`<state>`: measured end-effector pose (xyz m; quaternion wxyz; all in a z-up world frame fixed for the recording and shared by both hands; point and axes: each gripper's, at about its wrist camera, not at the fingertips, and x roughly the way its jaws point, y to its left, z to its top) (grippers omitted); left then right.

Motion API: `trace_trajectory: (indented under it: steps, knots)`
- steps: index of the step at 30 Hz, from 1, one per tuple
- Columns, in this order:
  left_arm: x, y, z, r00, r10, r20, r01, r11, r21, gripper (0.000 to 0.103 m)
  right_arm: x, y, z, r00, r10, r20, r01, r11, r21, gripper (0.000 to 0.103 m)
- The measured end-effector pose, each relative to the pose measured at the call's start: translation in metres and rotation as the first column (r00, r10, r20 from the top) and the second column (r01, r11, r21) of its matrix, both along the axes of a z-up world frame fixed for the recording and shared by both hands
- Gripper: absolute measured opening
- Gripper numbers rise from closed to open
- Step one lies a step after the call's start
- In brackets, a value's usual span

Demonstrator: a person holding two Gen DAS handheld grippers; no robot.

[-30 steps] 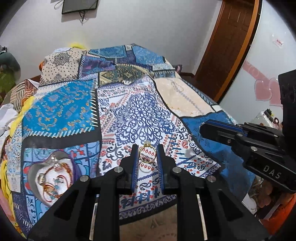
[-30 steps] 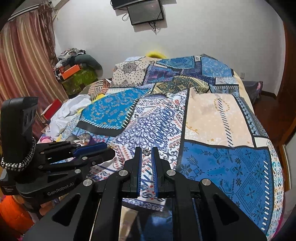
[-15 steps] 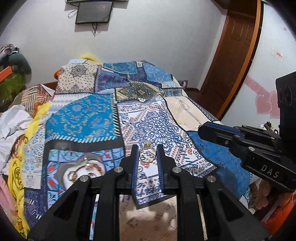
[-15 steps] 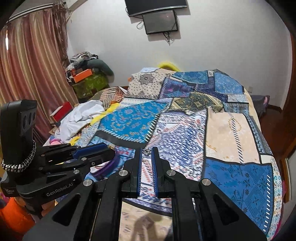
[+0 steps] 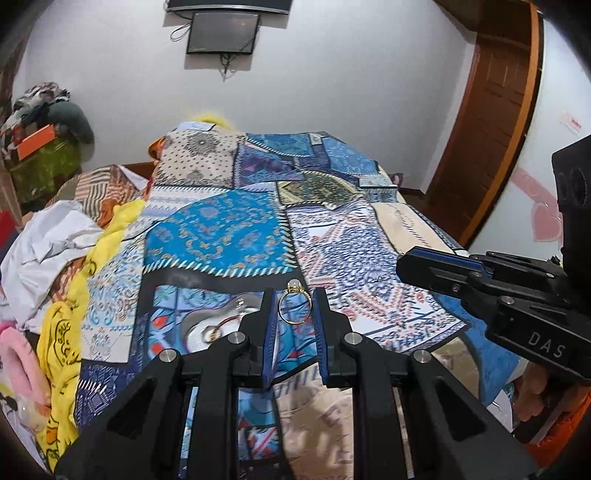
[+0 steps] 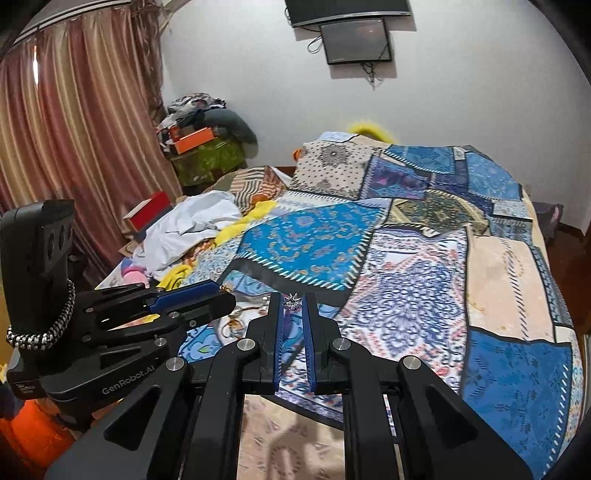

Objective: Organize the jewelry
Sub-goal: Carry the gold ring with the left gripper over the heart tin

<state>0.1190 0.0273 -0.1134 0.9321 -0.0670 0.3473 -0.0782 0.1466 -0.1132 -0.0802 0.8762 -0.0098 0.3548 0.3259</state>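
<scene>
Patchwork bedspread (image 5: 229, 236) in blues, creams and reds covers a bed beneath a wall-mounted screen (image 5: 221, 33), with a wooden door (image 5: 491, 122) to one side and striped curtains (image 6: 74, 129) to the other; white cloth (image 6: 192, 225) and a yellow cloth (image 5: 59, 332) lie heaped on the bed beyond the left fingers' outer side; the left gripper (image 5: 294, 310) is closed on a gold ring (image 5: 294, 306), which stands upright between the blue pads near their tips, its pale stone uppermost just past the fingertips; below and just outside the left finger, partly hidden by it, a pale dish (image 5: 218, 325) sits on the spread with gold-coloured pieces in it, too small to tell apart; the right gripper (image 6: 293, 301) is pinched on a small silver star-shaped piece (image 6: 293, 300) at the very tips of its fingers, what kind of jewel cannot be told; each gripper shows in the other's view, side by side and apart, both angled down over the near edge of the bed; part of a hand (image 5: 535, 391) shows under the right gripper's body
</scene>
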Motion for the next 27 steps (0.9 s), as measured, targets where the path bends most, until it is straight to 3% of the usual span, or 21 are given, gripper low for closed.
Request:
trace_trajectory:
  steps: [14, 27]
  knots:
    - [0.001, 0.05, -0.033, 0.992, 0.1, -0.077, -0.101, 0.995, -0.014, 0.018, 0.011, 0.047, -0.032, 0.993, 0.082, -0.085, -0.084, 0.996, -0.022, 0.009]
    - [0.016, 0.052, -0.059, 0.988, 0.073, -0.134, -0.079, 0.996, -0.045, 0.018, 0.032, 0.069, -0.057, 0.986, 0.086, -0.143, -0.095, 0.994, -0.059, 0.009]
